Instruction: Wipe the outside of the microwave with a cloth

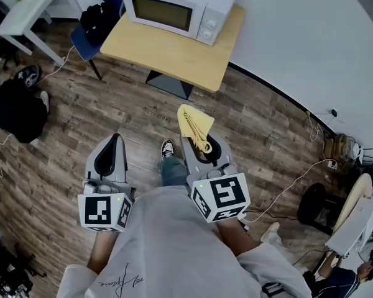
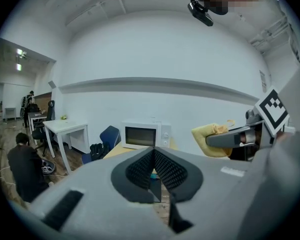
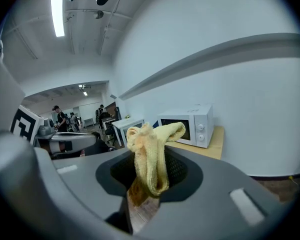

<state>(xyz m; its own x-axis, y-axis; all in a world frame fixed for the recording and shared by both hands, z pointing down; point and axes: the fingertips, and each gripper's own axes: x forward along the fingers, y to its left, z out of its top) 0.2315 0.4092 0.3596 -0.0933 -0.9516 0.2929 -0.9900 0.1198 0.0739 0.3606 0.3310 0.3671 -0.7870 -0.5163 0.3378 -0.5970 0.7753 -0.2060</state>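
A white microwave (image 1: 181, 6) stands on a light wooden table (image 1: 174, 51) against the wall, well ahead of both grippers; it also shows in the left gripper view (image 2: 146, 135) and the right gripper view (image 3: 189, 126). My right gripper (image 1: 199, 143) is shut on a folded yellow cloth (image 1: 195, 126), which sticks up between the jaws (image 3: 151, 159). My left gripper (image 1: 110, 154) is shut with nothing in it (image 2: 154, 171). Both are held low over the wooden floor, about a step from the table.
A blue chair (image 1: 90, 23) with a black bag stands left of the table. A white desk (image 1: 31, 8) is at far left, dark bags (image 1: 15, 107) lie on the floor, and cables (image 1: 298, 179) run at the right. A person crouches at left (image 2: 25, 166).
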